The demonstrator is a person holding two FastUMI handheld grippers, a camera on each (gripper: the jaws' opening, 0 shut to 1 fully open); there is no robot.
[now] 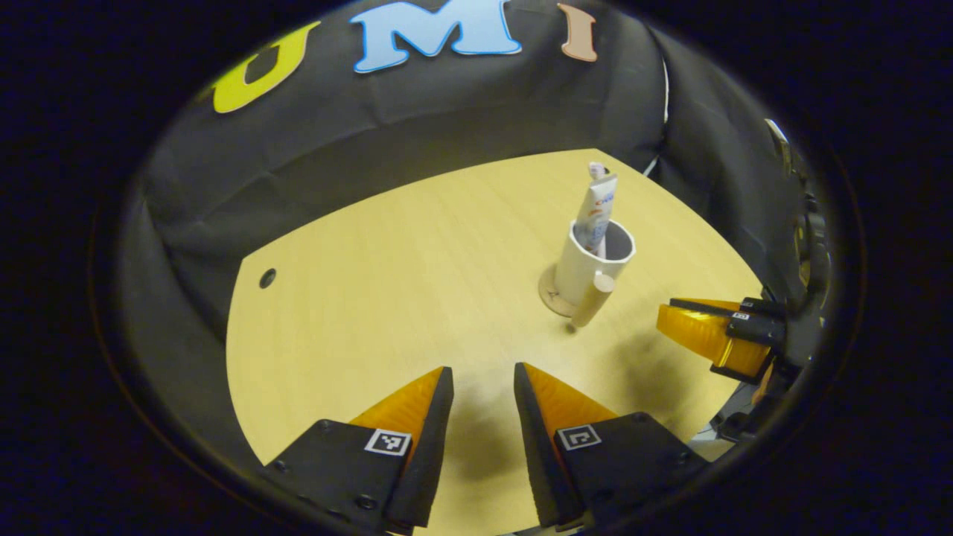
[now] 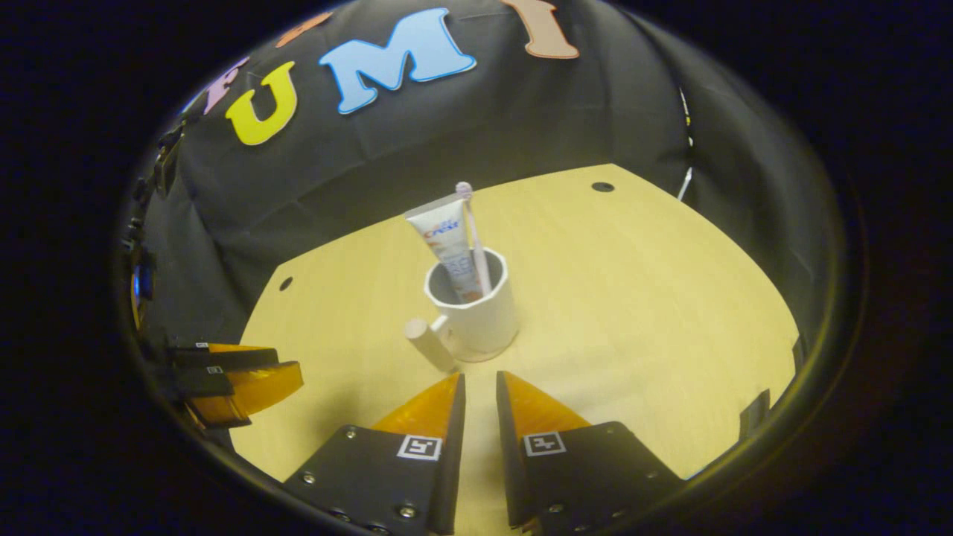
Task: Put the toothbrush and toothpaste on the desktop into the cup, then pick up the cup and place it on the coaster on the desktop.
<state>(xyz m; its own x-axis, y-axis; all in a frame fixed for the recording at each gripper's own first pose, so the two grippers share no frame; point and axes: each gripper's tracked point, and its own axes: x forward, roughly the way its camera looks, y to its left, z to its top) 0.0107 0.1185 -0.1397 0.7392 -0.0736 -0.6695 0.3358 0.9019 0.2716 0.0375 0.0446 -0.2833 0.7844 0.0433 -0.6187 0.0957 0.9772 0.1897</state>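
A pale wooden desktop (image 2: pixel 633 298) carries a round coaster (image 1: pixel 552 296), lying toward two o'clock of centre in the left gripper view. The white cup (image 2: pixel 476 313) stands upright on that coaster. A small dark hole (image 1: pixel 267 278) marks the desktop near nine o'clock.

1. the cup (image 2: pixel 476 309) stands on the coaster (image 1: pixel 555 296), which lies flat on the desk (image 2: pixel 655 313).
2. the toothpaste (image 2: pixel 447 242) and the toothbrush (image 2: pixel 474 238) stand in the cup, leaning together (tops above the rim).
3. in the right gripper view the cup's handle (image 2: pixel 430 344) juts toward the right hand-held gripper (image 2: pixel 480 387), just before it.
4. the left hand-held gripper (image 1: pixel 482 380) is farther off.
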